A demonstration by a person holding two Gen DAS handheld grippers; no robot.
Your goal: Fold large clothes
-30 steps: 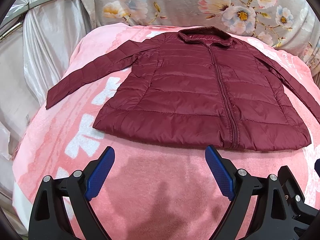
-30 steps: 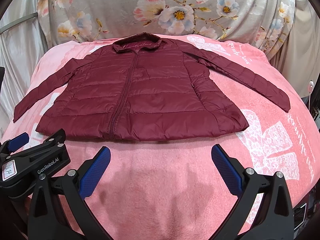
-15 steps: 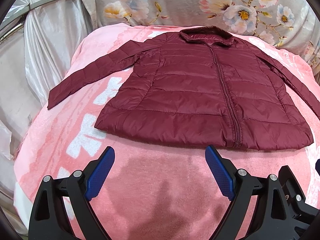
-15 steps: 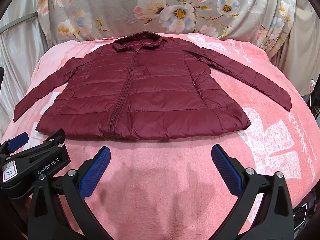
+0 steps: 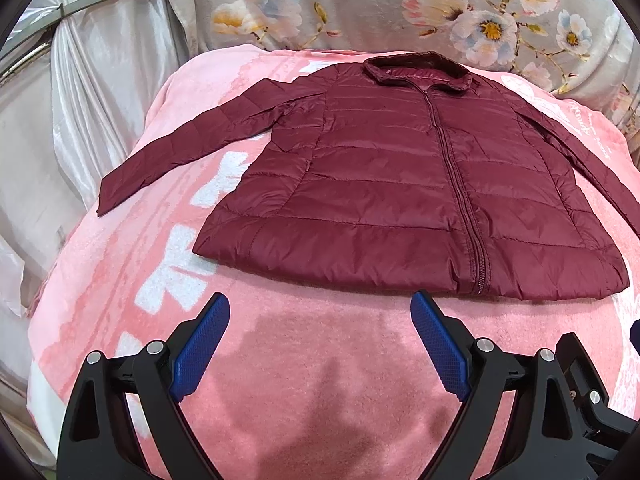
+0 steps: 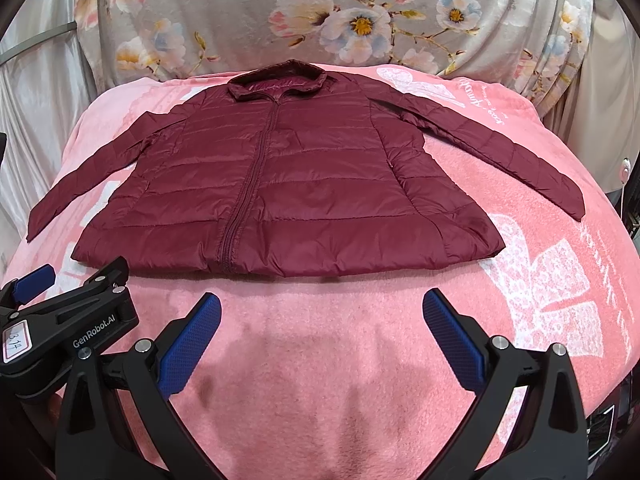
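Across the pink blanket lies the maroon puffer jacket, flat, zipped, sleeves spread. It looks light, soft and slippery; cuffs or hem corners seem the best holds. Left tongs and right tongs gape wide, empty.

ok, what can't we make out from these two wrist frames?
- Jacket: its right sleeve runs off the left wrist view's right edge, so the cuff is unseen there.
- Jacket back and lining: face down on the pink blanket.
- Left gripper label, right wrist view: digits too small to be sure.
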